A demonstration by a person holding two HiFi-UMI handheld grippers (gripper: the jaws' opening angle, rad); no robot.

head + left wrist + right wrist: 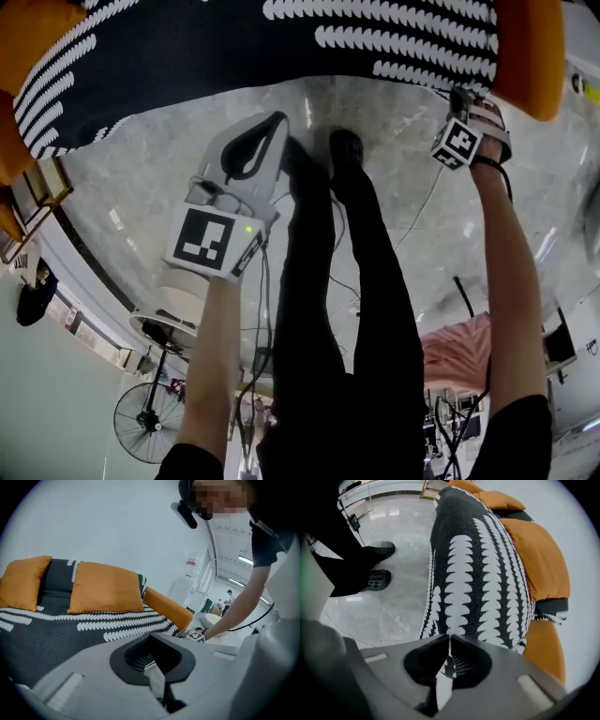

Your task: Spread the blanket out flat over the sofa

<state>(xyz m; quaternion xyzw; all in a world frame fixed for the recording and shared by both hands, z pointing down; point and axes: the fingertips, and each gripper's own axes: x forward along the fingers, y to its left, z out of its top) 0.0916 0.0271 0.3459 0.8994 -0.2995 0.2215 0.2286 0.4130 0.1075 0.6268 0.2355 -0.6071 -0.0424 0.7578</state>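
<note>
A black blanket with white leaf stripes (234, 47) lies over the seat of an orange sofa (530, 56) and hangs over its front. My right gripper (459, 98) is at the blanket's front right corner, beside the orange armrest. In the right gripper view its jaws (450, 637) are shut with a fold of the blanket (473, 564) pinched between them. My left gripper (278, 120) hovers over the floor just in front of the blanket's edge. Its jaws (150, 635) meet at the tips and hold nothing. Two orange cushions (105, 588) lean on the backrest.
My own legs and black shoes (345, 150) stand on the grey marble floor (150, 178) between the two grippers. Cables trail by my feet. A standing fan (145, 422) and a pink object (459, 352) are behind me. A small framed table (37, 187) sits left of the sofa.
</note>
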